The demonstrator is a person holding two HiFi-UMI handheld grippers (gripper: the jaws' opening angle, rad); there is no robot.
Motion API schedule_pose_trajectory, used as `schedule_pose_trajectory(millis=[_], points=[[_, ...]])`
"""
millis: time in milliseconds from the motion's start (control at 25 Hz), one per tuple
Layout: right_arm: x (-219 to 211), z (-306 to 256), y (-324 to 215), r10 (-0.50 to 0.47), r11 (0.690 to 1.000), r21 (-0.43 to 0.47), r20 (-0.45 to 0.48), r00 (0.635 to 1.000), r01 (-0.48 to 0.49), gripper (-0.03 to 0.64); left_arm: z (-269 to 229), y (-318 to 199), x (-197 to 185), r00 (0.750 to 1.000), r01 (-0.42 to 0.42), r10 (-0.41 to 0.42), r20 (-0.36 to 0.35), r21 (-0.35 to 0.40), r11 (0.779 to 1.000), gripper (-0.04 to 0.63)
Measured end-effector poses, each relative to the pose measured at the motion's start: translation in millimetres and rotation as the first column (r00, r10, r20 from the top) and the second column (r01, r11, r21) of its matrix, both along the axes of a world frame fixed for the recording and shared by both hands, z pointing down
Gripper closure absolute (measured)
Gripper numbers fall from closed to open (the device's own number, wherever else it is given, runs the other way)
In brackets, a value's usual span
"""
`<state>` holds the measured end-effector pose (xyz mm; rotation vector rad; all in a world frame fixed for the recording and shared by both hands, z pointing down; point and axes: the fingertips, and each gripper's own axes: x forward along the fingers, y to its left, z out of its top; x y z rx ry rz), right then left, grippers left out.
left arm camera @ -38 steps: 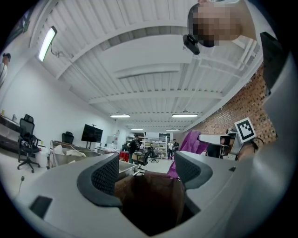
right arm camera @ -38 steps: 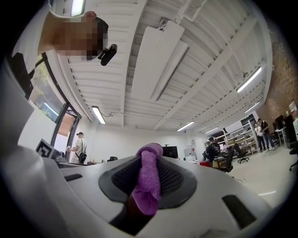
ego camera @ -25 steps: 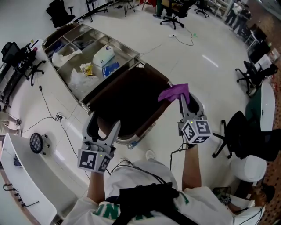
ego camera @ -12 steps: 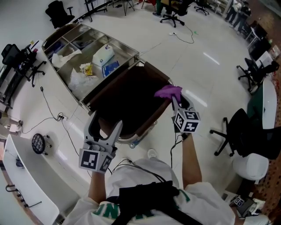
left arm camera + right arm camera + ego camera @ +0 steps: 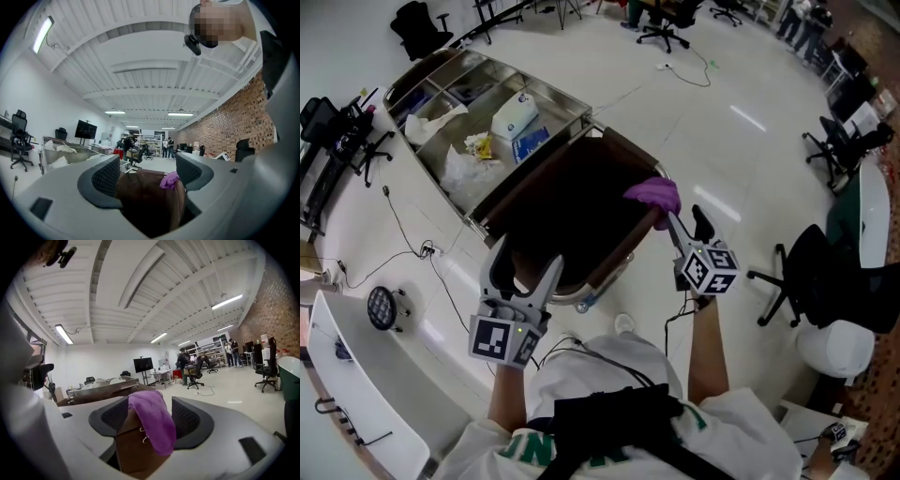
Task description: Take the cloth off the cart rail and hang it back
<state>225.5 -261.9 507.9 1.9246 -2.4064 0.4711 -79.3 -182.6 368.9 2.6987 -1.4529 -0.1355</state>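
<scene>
The right tool (image 5: 684, 225) is opening wide, its jaws either side of the purple cloth (image 5: 653, 195) without pinching it. The cloth drapes over the rim of the brown bag (image 5: 572, 211) at the tool's 11 o'clock. The left tool (image 5: 520, 277) stands open and empty, with the bag at its 12 o'clock. At 10 o'clock the steel cart (image 5: 539, 86) stands on the pale floor (image 5: 722, 122), and an office chair (image 5: 811, 281) is at 3 o'clock.
</scene>
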Motion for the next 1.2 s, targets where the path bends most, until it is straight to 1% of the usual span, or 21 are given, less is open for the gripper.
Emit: schedule_pose_trajectory(millis=[120,240,360,480,600,720,840,1200], points=[[-10,-25,12,-0.028,0.997,0.069,0.022,0.999,0.026,0.301,0,-1,2,1.0,-0.006,0.006,0.002,0.0,1.0,0.227],[-34,-57,24,-0.101,0.983,0.155,0.019,0.995,0.096,0.302,1,0,3,1.0,-0.009,0.009,0.0,0.002,1.0,0.227],[-66,-89,38,-0.185,0.951,0.251,-0.013,0.983,0.182,0.302,2,0,5,1.0,-0.011,0.011,-0.003,0.002,1.0,0.227],[-94,-123,52,-0.246,0.905,0.353,-0.019,0.969,0.237,0.304,2,0,6,1.0,-0.005,0.005,0.003,0.006,1.0,0.227],[-113,-146,63,-0.286,0.867,0.414,-0.04,0.957,0.276,0.305,3,1,4,1.0,0.011,-0.011,0.015,0.013,1.0,0.227],[-129,-150,66,-0.306,0.849,0.425,-0.09,0.948,0.315,0.307,4,2,1,1.0,0.023,-0.023,0.012,0.013,1.0,0.227],[-139,-146,67,-0.32,0.845,0.411,-0.125,0.939,0.342,0.319,4,4,-3,0.999,0.034,-0.035,0.009,0.016,0.999,0.227],[-151,-149,71,-0.344,0.833,0.41,-0.141,0.928,0.371,0.331,3,7,-9,0.999,0.047,-0.047,0.0,0.018,0.999,0.227]])
